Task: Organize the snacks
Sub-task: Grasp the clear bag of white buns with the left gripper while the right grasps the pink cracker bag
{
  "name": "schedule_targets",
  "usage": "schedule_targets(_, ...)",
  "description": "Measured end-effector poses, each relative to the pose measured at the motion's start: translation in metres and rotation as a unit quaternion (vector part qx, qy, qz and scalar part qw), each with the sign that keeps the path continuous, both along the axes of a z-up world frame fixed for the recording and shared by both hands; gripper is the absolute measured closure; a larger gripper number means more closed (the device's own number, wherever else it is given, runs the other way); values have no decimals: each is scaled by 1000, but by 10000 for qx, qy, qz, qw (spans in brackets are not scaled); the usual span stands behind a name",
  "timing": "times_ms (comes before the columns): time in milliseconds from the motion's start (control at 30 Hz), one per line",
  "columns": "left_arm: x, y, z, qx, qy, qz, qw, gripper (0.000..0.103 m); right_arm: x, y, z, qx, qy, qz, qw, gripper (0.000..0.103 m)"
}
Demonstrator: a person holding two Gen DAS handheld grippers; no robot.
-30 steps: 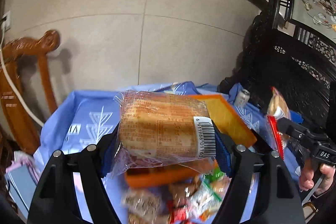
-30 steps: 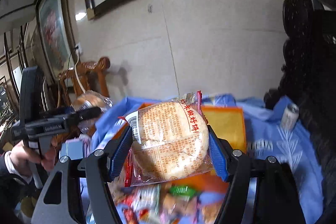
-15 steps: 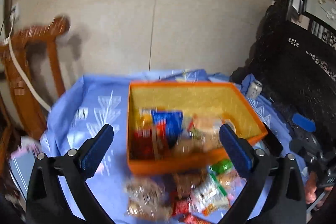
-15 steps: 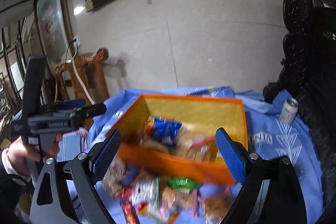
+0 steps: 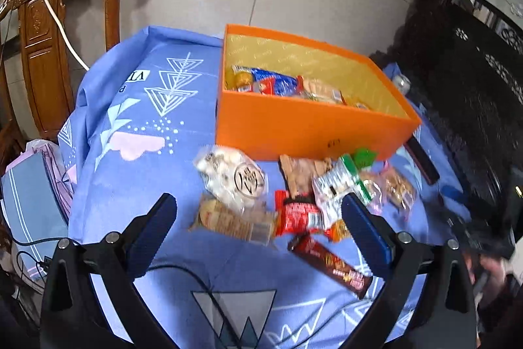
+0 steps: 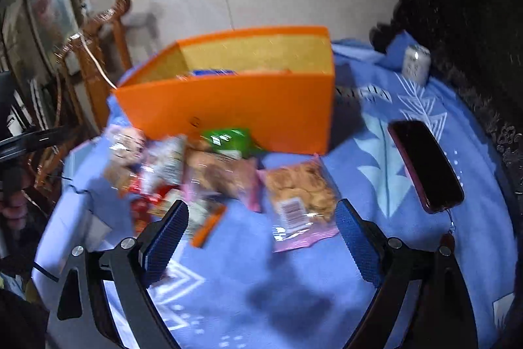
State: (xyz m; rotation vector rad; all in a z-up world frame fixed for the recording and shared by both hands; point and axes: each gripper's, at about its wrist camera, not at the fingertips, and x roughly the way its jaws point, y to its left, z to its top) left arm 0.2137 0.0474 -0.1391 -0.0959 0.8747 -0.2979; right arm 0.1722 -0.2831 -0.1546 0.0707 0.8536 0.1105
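An orange box stands on the blue cloth and holds several snack packets. Loose snacks lie in front of it: a clear bag of white pieces, a red packet, a dark bar and a green-and-white packet. My left gripper is open and empty above these. In the right wrist view the box is ahead. My right gripper is open and empty over a pink-edged cracker bag and a green packet.
A dark phone lies on the cloth at the right, and a can stands behind it. A carved wooden chair with a white cable stands at the left. Dark carved furniture borders the right side.
Both grippers let their bread packets go into the box and opened. Both have since pulled back and tilted down over the loose snacks in front of the box.
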Motion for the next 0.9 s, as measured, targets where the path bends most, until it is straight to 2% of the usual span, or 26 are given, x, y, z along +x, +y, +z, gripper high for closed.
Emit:
schedule_targets(233, -5, 2, 0, 150, 20, 14, 9999, 4, 47, 0, -31, -585, 374, 348, 9970, 11)
schedule_targets(433, -6, 8, -2, 239, 116, 120, 9996, 4, 63, -1, -49, -798, 602, 459, 9939, 13)
schedule_targets(500, -6, 8, -3, 235, 149, 146, 9995, 4, 64, -1, -54, -814, 654, 442, 9936, 20)
schedule_targets(567, -5, 8, -5, 238, 193, 156, 9994, 4, 64, -1, -60, -860, 718, 437, 9927, 36)
schedule_targets(667, -2, 5, -10, 273, 265, 163, 9991, 4, 58, 1, -62, -942, 644, 409, 9926, 50)
schedule_targets(733, 2, 2, -14, 254, 318, 181, 9990, 4, 52, 2, -58, -939, 605, 328, 9932, 53)
schedule_targets(900, 26, -5, -34, 247, 528, 356, 9977, 4, 27, 0, -41, -557, 383, 37, 9977, 53)
